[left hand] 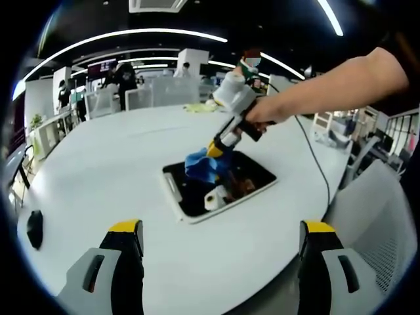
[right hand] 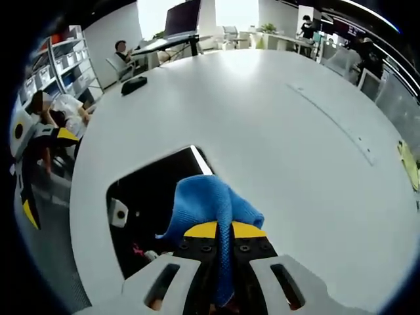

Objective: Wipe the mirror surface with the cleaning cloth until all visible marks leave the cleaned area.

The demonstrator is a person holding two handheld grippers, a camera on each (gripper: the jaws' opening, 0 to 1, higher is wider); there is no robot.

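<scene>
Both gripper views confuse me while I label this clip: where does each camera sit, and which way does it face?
Left gripper view: rides the open left claw, held back above the table, facing the mirror; a forearm shows.
Right gripper view: rides the right claw, looking down over the mirror, shut on the blue cloth.
Shared: mirror, cloth, table, right claw, left claw.
</scene>
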